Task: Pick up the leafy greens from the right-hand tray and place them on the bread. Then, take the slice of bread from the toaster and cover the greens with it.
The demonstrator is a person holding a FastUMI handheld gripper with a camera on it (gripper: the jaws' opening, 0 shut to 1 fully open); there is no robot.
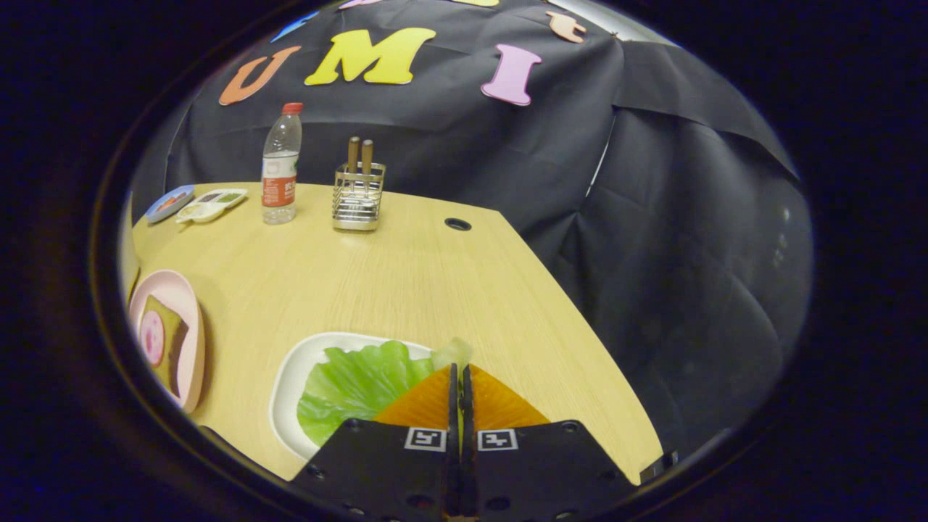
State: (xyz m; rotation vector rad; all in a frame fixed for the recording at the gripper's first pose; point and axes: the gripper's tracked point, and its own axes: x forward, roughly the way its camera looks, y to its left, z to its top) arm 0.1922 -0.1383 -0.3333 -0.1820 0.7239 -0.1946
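Note:
The leafy greens [359, 384], a bright green lettuce leaf with a pale stem, lie on a white tray [290, 377] just left of my fingers. The pale stem end [453, 353] pokes out right at the fingertips. My gripper [458, 370] is shut, its fingers pressed together with the stem end pinched between them. Further left, a pink plate [190, 319] holds a slice of bread [168, 341] with a round pink slice of meat on top.
At the back of the wooden table stand a water bottle [280, 167] and a wire holder with chopsticks [358, 196]. Small dishes [210, 205] lie at the back left. A cable hole [457, 224] is beyond the holder. The table's right edge [580, 319] runs close beside my fingers.

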